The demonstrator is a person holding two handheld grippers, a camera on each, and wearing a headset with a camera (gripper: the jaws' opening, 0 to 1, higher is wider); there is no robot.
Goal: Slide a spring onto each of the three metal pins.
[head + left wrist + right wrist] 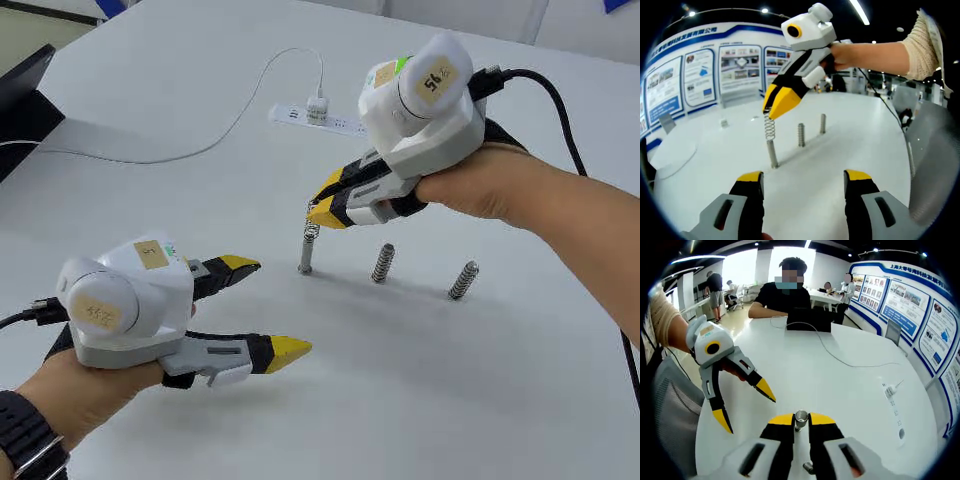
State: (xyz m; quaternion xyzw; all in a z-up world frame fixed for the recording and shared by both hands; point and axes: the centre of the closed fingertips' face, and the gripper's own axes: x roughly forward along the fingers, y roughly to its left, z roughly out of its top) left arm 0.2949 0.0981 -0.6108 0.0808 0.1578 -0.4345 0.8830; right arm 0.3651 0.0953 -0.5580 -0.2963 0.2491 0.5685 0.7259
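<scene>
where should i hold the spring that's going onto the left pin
By its top coils, pinched across from the side, as the right gripper does now. The spring hangs upright in line with the standing pin, so its lower end must stay free to slide down the shaft.

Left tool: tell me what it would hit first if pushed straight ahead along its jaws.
Most likely the nearest upright grey metal pin, whose silver coil spring the right tool holds at its top. It stands slightly left of the open left tool's midline, so depth leaves this unsure.
</scene>
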